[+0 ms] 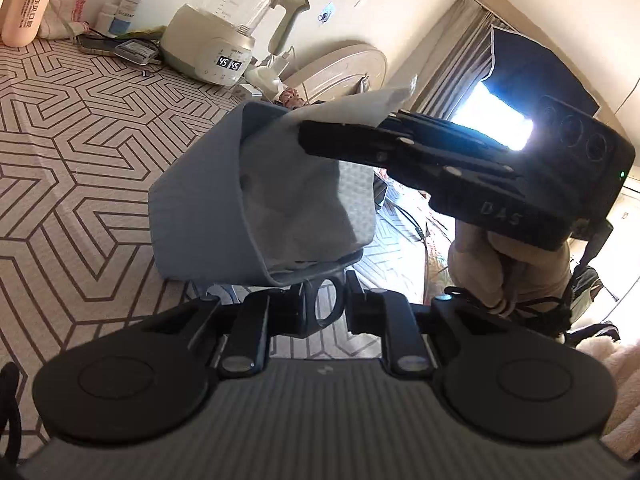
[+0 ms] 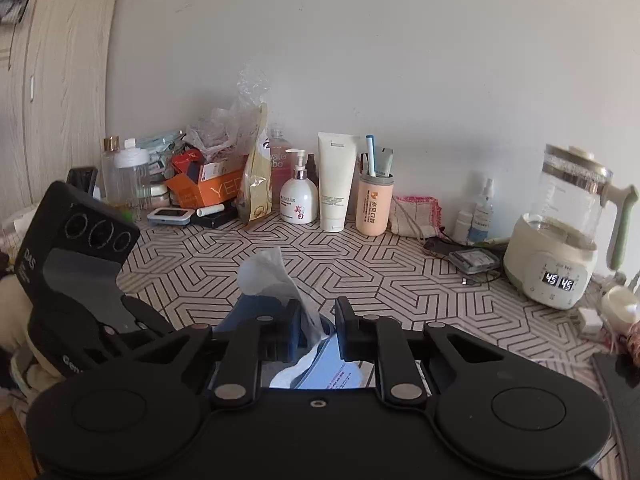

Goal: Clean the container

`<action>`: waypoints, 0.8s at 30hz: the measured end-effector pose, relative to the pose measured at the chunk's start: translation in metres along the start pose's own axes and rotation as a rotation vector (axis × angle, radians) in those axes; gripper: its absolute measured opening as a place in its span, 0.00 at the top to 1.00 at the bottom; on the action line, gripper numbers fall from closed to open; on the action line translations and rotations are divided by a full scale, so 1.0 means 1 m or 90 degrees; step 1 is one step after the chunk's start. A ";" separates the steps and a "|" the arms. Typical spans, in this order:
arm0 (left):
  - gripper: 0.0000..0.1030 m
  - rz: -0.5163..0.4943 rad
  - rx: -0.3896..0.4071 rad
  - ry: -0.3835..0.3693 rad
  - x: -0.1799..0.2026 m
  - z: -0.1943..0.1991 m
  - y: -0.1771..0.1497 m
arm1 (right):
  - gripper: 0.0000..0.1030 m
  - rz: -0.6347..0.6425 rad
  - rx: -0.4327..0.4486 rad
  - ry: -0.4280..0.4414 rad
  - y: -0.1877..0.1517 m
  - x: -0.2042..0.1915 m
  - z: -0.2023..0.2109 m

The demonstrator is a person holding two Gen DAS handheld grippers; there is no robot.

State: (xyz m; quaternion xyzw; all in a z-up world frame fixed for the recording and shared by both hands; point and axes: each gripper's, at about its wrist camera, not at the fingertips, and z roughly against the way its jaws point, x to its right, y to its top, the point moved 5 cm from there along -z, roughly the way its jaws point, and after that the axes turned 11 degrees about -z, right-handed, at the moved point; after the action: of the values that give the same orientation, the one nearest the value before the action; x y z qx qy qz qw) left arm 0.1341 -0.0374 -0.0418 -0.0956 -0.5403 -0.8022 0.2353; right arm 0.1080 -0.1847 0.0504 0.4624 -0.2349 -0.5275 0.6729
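Observation:
A blue-grey container (image 1: 200, 200) is held tilted above the patterned table, its open mouth facing right. My left gripper (image 1: 324, 304) is shut on the container's lower rim. A white tissue (image 1: 304, 184) fills the container's inside and sticks out past its top edge. My right gripper (image 1: 320, 136) reaches into the mouth from the right, shut on the tissue. In the right wrist view the tissue (image 2: 276, 280) rises between the right gripper's fingers (image 2: 318, 332), with the blue container (image 2: 256, 312) just beyond and below. The left gripper's body shows at left there.
An electric kettle (image 1: 228, 28) showing 45 stands at the table's back, also in the right wrist view (image 2: 560, 232). Bottles, a pump dispenser (image 2: 298, 196), a peach cup (image 2: 374, 204), boxes and bags line the wall. A phone and cables lie near the kettle. A curtain and bright window are at right.

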 end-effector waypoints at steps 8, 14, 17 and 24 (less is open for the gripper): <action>0.84 -0.038 -0.006 0.030 0.004 0.001 0.000 | 0.78 -0.070 -0.011 0.029 0.000 0.010 -0.001; 0.84 -0.032 -0.006 0.034 0.004 0.002 0.000 | 0.77 0.007 0.006 -0.043 -0.005 -0.009 -0.001; 0.84 -0.033 -0.011 0.034 0.005 0.001 -0.001 | 0.76 0.036 0.021 -0.053 -0.006 -0.019 0.002; 0.84 -0.033 -0.015 0.030 0.006 0.000 -0.001 | 0.96 0.113 0.065 -0.061 0.001 -0.041 0.015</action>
State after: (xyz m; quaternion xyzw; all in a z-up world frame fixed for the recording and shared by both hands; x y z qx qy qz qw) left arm 0.1284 -0.0388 -0.0402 -0.0654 -0.5276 -0.8162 0.2262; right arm 0.0828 -0.1526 0.0647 0.4477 -0.3329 -0.4749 0.6806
